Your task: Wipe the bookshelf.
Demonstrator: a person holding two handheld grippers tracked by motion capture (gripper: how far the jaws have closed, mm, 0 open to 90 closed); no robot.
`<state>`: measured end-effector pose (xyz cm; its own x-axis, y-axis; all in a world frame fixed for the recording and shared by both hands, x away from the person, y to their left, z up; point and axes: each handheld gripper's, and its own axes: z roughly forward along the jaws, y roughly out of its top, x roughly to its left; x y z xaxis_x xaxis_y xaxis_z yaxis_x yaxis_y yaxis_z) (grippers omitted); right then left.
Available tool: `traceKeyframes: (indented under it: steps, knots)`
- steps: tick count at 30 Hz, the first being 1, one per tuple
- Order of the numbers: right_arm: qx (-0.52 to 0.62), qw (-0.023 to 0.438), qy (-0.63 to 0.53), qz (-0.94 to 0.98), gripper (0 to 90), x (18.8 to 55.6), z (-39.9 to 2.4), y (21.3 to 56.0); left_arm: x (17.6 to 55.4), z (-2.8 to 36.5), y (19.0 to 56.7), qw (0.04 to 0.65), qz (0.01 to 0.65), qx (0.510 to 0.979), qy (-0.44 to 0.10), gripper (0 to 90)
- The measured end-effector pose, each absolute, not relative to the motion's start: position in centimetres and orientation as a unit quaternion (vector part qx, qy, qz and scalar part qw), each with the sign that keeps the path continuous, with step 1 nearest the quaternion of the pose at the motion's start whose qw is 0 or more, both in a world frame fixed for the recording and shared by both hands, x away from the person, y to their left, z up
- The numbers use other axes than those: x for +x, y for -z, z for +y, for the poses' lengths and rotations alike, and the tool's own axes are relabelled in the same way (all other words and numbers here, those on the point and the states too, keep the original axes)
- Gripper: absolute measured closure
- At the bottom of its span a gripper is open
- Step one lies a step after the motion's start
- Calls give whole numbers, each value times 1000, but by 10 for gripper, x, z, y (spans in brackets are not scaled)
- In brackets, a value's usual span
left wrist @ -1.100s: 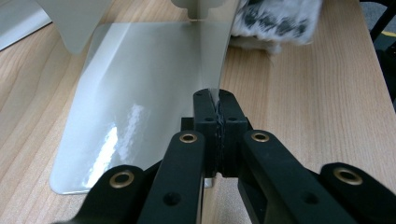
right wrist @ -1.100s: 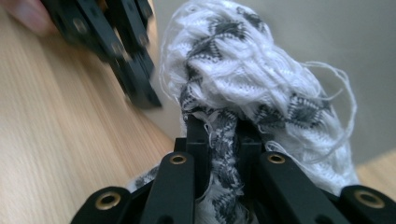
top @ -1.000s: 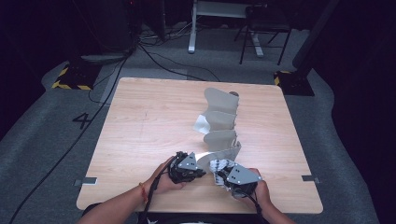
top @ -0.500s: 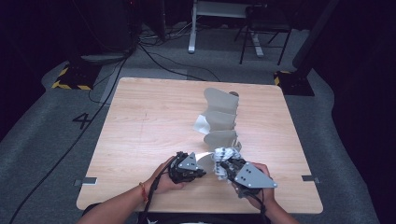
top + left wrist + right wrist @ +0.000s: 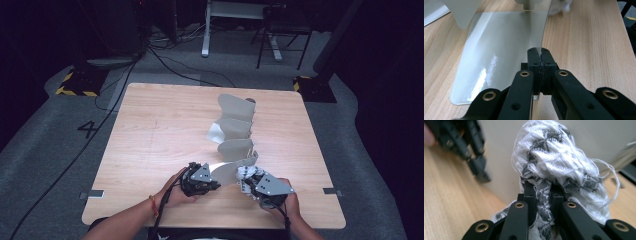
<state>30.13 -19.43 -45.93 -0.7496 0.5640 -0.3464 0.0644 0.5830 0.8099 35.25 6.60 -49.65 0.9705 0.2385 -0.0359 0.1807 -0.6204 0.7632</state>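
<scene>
Jaws of my left gripper [image 5: 218, 183] are pinched tight on the near edge of the grey plastic divider [image 5: 235, 134], which snakes upright across the wooden table [image 5: 160, 130]. Just right of that edge, my right gripper [image 5: 242, 177] is clamped on a bunched white-and-grey cloth [image 5: 554, 162] pressed against the divider. A painted "4" [image 5: 88, 129] marks the floor left of the table.

We hold both forearms in from the near edge, hands low and close together. Our left claw [image 5: 212, 181] points rightward, jaws pinched tight together. Our right claw [image 5: 245, 176] angles up and left toward it, jaws clamped almost shut.
</scene>
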Motion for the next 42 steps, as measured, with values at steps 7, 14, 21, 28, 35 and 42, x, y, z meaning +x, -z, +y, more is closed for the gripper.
traceKeyframes:
  steps: [7, 14, 21, 28, 35, 42]
  knots:
    - [146, 276, -404, 860, 813, 300, -164, 476, 353, 66, 497, 423, 119, 898, -33, 891]
    - [110, 310, -450, 830, 812, 289, -148, 449, 353, 66, 498, 424, 120, 897, -34, 891]
    - [147, 344, -485, 791, 813, 290, -180, 420, 354, 67, 498, 423, 119, 898, -34, 891]
    - [193, 339, -459, 798, 813, 300, -215, 433, 354, 67, 498, 422, 117, 899, -34, 890]
    - [198, 297, -410, 839, 813, 311, -210, 460, 354, 67, 498, 422, 121, 898, -34, 889]
    - [171, 257, -373, 875, 812, 317, -184, 488, 356, 68, 499, 423, 123, 897, -32, 885]
